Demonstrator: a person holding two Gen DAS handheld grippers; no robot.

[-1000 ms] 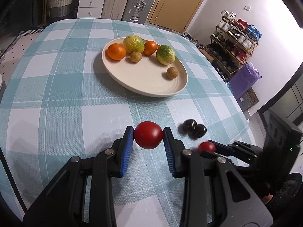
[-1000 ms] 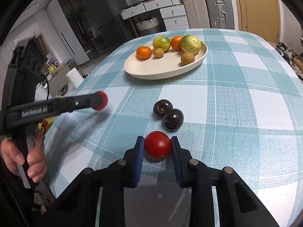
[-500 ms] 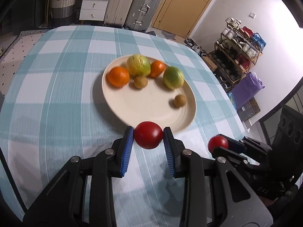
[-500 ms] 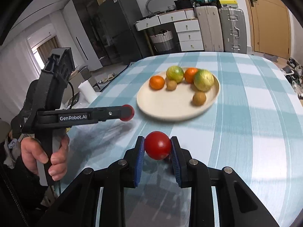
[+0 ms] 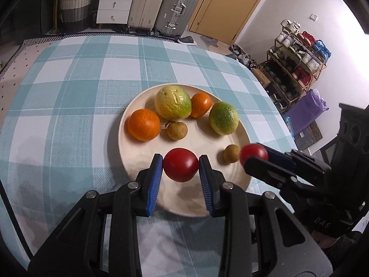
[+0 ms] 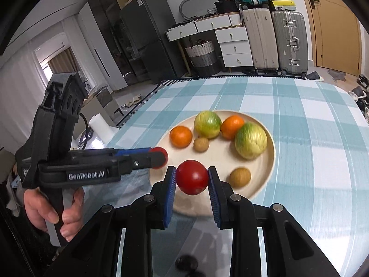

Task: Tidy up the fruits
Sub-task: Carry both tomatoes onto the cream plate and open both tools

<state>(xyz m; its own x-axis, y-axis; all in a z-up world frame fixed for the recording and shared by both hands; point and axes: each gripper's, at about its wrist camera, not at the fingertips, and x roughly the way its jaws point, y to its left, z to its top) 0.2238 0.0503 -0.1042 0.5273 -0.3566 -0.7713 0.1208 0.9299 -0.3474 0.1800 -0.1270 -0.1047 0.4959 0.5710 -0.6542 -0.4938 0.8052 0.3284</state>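
Left gripper [image 5: 181, 165]: black, blue-padded; clamped on a round red tomato [image 5: 181, 165] held in the air above the plate's near rim.
Right gripper [image 6: 192, 177]: same make; clamped on a second round red tomato [image 6: 192, 177], also above the near rim, at 3 o'clock of the left one as the left camera sees it.
Hand [image 6: 53, 210]: wrapped round the left gripper's grey handle, seen from the right camera.
Dark plums [image 6: 186, 264]: blurred, on the cloth at 6 o'clock, below the right gripper.
Plate [image 5: 129, 161]: round, cream, shallow, on the cloth.
Small brown fruit, near [image 5: 231, 153]: round, at 4 o'clock on the plate, alone.
Small brown fruit, far [image 5: 177, 130]: round, near the plate's centre, just beside the large orange.
Large orange [image 5: 143, 124]: at 9 o'clock on the plate.
Green-yellow citrus [image 5: 223, 118]: at 2 o'clock on the plate.
Yellow-green knobbly citrus [image 5: 173, 102]: largest fruit, at 12 o'clock.
Small orange [image 5: 201, 105]: touching the knobbly citrus on its 3 o'clock side.
Tablecloth [image 5: 69, 92]: teal-and-white check, covering the table.
Suitcases [image 5: 170, 7]: grey, upright, against the far wall.
Door [image 5: 230, 4]: yellow-brown, closed, at 1 o'clock.
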